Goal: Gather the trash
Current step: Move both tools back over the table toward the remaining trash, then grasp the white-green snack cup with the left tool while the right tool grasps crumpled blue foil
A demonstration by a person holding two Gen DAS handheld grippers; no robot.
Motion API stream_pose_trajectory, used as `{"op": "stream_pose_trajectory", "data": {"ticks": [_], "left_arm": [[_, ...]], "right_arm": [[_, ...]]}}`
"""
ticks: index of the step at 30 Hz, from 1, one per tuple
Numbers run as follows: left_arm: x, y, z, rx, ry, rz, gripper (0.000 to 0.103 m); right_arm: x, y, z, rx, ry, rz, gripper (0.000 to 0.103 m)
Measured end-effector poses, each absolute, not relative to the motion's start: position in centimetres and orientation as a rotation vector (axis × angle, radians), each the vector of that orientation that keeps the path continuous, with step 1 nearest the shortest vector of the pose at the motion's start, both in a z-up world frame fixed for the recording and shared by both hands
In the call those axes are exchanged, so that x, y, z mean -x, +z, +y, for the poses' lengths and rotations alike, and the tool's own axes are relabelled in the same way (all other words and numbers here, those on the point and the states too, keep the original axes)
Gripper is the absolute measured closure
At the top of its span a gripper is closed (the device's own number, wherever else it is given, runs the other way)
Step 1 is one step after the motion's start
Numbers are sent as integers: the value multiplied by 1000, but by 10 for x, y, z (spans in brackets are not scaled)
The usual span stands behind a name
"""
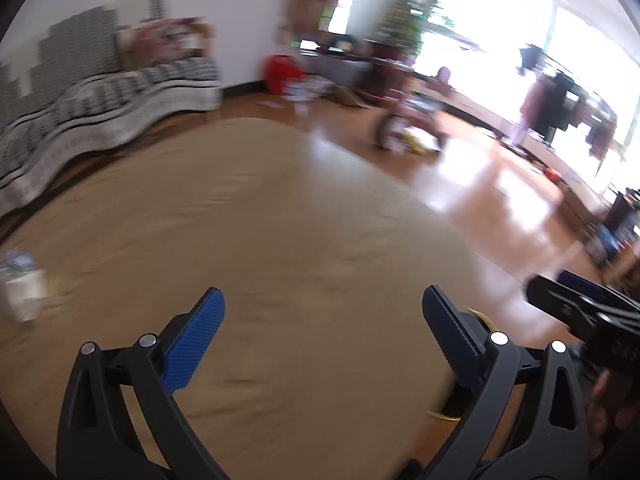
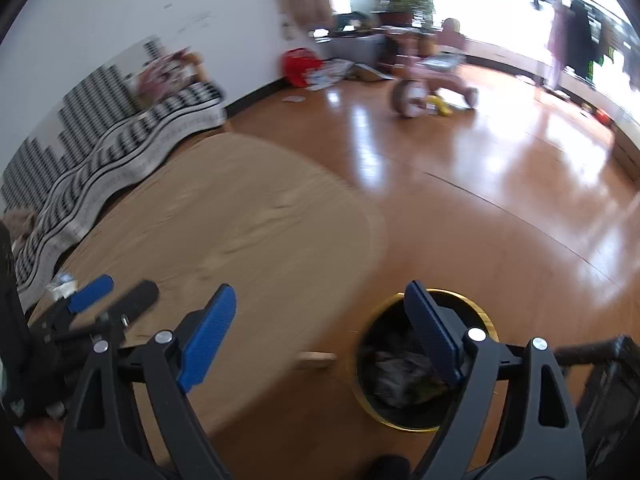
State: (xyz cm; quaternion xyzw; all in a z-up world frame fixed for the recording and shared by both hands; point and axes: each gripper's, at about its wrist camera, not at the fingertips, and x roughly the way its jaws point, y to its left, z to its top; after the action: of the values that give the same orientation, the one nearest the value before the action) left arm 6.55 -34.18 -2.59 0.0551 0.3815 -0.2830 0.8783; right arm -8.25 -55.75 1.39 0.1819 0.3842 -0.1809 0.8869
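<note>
Hovering over the table (image 1: 280,220), the left gripper (image 1: 323,336) gapes wide, holding nothing; a blurred white scrap (image 1: 22,288), maybe trash, lies far to its left. The right gripper (image 2: 320,332), equally wide, hangs just above the bin (image 2: 424,364) beside the table.

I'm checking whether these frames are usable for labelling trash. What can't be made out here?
- Pale object at the table's left edge, left wrist view: motion blur hides what it is.
- Contents of the gold-rimmed bin, right wrist view: dark and blurred, partly behind the right gripper.
- Small item by the left gripper: too blurred.
</note>
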Motion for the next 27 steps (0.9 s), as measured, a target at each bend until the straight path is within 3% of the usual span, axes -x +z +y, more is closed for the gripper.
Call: {"op": "stream_pose_trajectory", "data": {"ticks": [13, 25, 26, 27], "left_arm": [[-166, -43, -111, 28, -105, 829, 7], [-202, -76, -102, 31, -123, 862, 7], [-202, -75, -104, 28, -140, 853, 8], [-202, -75, -105, 26, -159, 844, 17]], "right_arm": [[-37, 3, -385, -241, -110, 887, 19], [-79, -19, -329, -222, -61, 931, 19], [-80, -20, -330, -224, -60, 932, 19], [-81, -22, -328, -225, -58, 933, 19]]}}
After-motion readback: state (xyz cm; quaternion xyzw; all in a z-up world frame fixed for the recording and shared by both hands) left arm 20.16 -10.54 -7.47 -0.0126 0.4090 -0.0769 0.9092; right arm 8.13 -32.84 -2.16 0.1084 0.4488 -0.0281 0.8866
